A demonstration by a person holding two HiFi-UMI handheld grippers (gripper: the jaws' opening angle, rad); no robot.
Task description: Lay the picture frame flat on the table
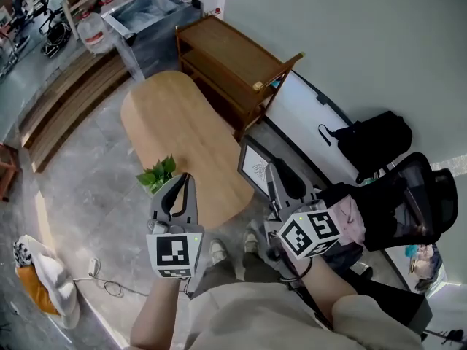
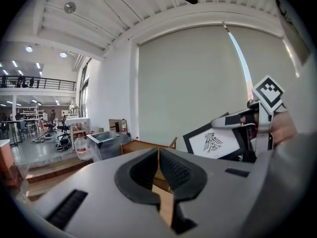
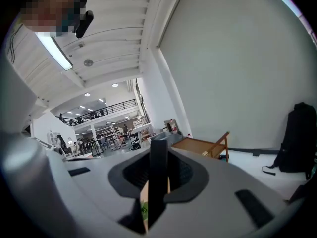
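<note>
The picture frame is black with a white mat and a bird print. It stands on edge in the air, just off the right side of the oval wooden table. My right gripper is shut on its edge; in the right gripper view the black frame edge runs up between the pads. My left gripper hovers over the table's near end with its jaws shut and nothing in them. The left gripper view shows its closed jaws, with the frame held in the right gripper to the right.
A small green plant sits on the table's near left edge, next to my left gripper. A wooden shelf cart stands beyond the table. A white board, a black backpack and a black chair lie to the right.
</note>
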